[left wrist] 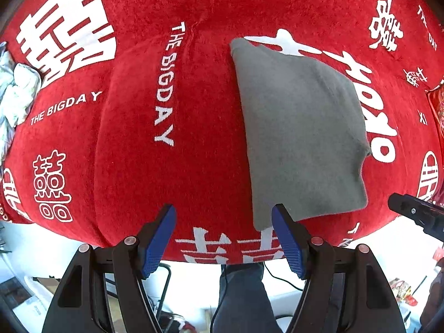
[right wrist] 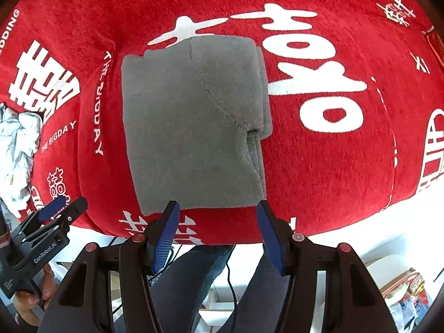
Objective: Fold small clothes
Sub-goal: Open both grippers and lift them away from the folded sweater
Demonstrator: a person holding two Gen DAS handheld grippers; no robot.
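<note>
A folded grey garment (left wrist: 302, 127) lies flat on the red cloth with white lettering (left wrist: 199, 111). In the right wrist view the garment (right wrist: 194, 127) fills the middle, with a curved seam and folded layers at its right edge. My left gripper (left wrist: 223, 213) is open and empty, just in front of the garment's near left corner. My right gripper (right wrist: 217, 211) is open and empty at the garment's near edge. The left gripper also shows in the right wrist view (right wrist: 59, 211) at lower left. The right gripper's tip (left wrist: 410, 211) shows at the right of the left wrist view.
A crumpled pale garment (left wrist: 14, 97) lies at the left edge of the red cloth; it also shows in the right wrist view (right wrist: 16, 149). The cloth's near edge (left wrist: 222, 260) drops off to a white floor with cables and boxes. A person's legs (right wrist: 222, 291) stand below.
</note>
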